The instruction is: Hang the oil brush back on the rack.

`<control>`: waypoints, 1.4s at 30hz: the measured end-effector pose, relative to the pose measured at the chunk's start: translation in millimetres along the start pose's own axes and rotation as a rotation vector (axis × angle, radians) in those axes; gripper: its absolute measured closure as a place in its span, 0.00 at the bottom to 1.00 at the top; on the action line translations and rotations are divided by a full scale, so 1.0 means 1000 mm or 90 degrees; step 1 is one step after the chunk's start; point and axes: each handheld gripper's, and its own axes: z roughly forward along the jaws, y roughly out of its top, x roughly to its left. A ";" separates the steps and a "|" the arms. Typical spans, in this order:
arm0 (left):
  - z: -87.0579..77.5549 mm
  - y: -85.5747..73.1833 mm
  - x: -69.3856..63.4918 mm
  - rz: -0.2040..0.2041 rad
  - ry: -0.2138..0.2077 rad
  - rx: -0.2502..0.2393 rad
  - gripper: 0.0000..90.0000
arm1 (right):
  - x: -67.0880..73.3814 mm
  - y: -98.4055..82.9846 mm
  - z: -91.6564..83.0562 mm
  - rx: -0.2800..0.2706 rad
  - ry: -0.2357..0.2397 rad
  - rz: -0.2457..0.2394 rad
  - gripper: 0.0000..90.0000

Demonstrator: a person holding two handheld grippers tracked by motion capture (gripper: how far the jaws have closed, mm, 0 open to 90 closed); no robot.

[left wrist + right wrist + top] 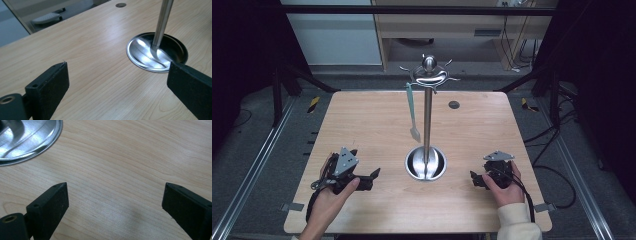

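Observation:
A steel stand with a round dish base (pixel 426 163) and an upright pole (pixel 428 115) rises from the middle of the wooden table (pixel 362 125). Curved hooks ring its ball top (pixel 429 63). A utensil with a pale green handle (pixel 412 112) hangs from one hook on the pole's left. My left gripper (pixel 371 179) rests on the table left of the base, open and empty; its view shows the base (pixel 157 52) ahead between the jaws. My right gripper (pixel 476 180) lies right of the base, also open and empty, with the dish rim (pixel 30 140) at upper left.
A small dark round hole (pixel 454 104) sits in the tabletop behind the stand. Black frame legs and cables stand on the floor around the table. A wooden cabinet is beyond the far edge.

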 end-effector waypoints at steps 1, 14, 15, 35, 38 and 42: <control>0.001 -0.001 0.002 0.000 0.001 0.004 0.04 | 0.000 0.000 0.000 -0.001 0.001 -0.001 0.09; 0.019 -0.020 0.030 -0.044 0.015 0.030 0.05 | 0.001 0.000 0.001 0.003 0.000 -0.001 0.09; 0.021 -0.022 0.032 -0.051 0.015 0.030 0.05 | 0.001 0.000 0.001 0.002 -0.001 0.000 0.09; 0.036 -0.059 0.083 -0.103 0.075 0.057 0.06 | 0.001 -0.001 0.001 0.006 -0.002 -0.002 0.09; 0.035 -0.062 0.086 -0.104 0.079 0.063 0.07 | 0.001 -0.001 0.002 0.005 -0.002 -0.003 0.09; 0.036 -0.066 0.086 -0.092 0.080 0.074 0.07 | 0.001 -0.001 0.001 0.003 -0.003 -0.002 0.09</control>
